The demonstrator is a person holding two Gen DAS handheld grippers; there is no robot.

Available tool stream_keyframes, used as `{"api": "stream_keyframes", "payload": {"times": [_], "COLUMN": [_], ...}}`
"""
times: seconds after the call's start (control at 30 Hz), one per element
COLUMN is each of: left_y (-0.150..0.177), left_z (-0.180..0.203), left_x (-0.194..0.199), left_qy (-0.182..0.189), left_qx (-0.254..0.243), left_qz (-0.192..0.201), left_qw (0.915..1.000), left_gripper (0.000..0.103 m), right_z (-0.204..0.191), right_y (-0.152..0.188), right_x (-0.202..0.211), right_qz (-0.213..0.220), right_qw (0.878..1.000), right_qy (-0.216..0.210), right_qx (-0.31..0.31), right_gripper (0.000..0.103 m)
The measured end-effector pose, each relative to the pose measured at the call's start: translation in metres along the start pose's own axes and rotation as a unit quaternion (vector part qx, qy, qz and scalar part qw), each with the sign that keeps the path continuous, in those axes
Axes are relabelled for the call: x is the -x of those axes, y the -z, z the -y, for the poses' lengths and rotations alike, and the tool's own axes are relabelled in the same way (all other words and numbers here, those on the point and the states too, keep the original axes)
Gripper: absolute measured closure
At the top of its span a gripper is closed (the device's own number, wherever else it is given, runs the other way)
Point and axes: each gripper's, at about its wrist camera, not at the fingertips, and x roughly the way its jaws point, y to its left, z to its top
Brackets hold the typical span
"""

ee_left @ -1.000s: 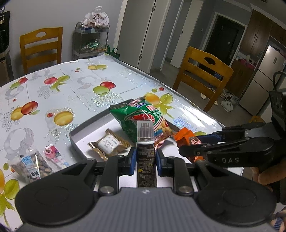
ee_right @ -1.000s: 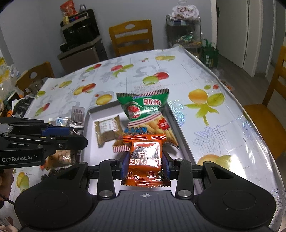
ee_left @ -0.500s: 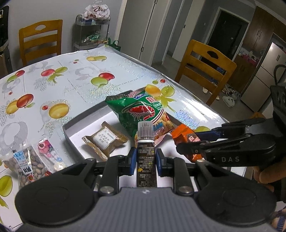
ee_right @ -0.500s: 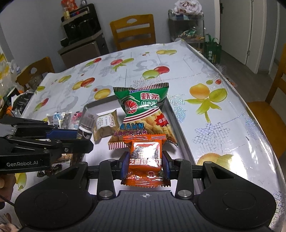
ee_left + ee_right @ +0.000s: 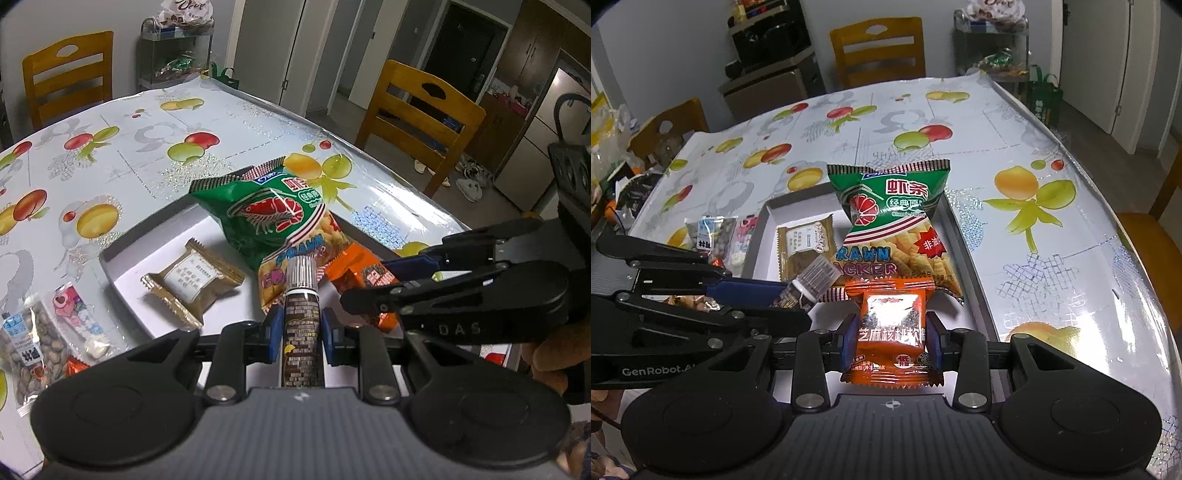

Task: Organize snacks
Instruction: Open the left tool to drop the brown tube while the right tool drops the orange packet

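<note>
Tilting down over tray [image 5: 122,266], left gripper [image 5: 301,326] clamping tube [image 5: 302,325], right gripper [image 5: 891,341] pinching orange packet [image 5: 892,325]

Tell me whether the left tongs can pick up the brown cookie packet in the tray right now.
Probably not yet: the left tongs are already shut on the dark tube. The path to the brown cookie packet in the tray looks otherwise open.

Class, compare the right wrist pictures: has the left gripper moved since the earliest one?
Yes. The left gripper, clamping its dark tube, has advanced rightward over the tray toward the brown packet.
</note>
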Motion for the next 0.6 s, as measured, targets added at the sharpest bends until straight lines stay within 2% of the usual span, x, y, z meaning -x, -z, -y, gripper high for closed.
{"api": "stream_keyframes", "payload": {"times": [0.13, 0.27, 0.4, 0.6], "left_y": [-0.004, -0.005, -0.001, 0.0], "left_z": [-0.001, -0.009, -0.019, -0.021], "left_x": [-0.008, -0.013, -0.019, -0.021], "left_qy": [0.0, 0.016, 0.012, 0.001], "left_qx": [0.018, 0.075, 0.107, 0.108], "left_qz": [-0.003, -0.01, -0.019, -0.026], "left_qw": [0.9998, 0.997, 0.994, 0.9938], "left_gripper": [0.084, 0.084, 0.084, 0.084], "right_z": [0.001, 0.002, 0.003, 0.002], "right_y": [-0.001, 0.0, 0.001, 0.003], "right_x": [-0.002, -0.003, -0.003, -0.004], "right_qz": [-0.003, -0.007, -0.01, -0.013], "right_qw": [1.0, 1.0, 1.0, 1.0], "right_qy": [-0.001, -0.001, -0.001, -0.003], "right_qx": [0.003, 0.004, 0.005, 0.006], "right_gripper": [0.064, 0.064, 0.064, 0.064]}}
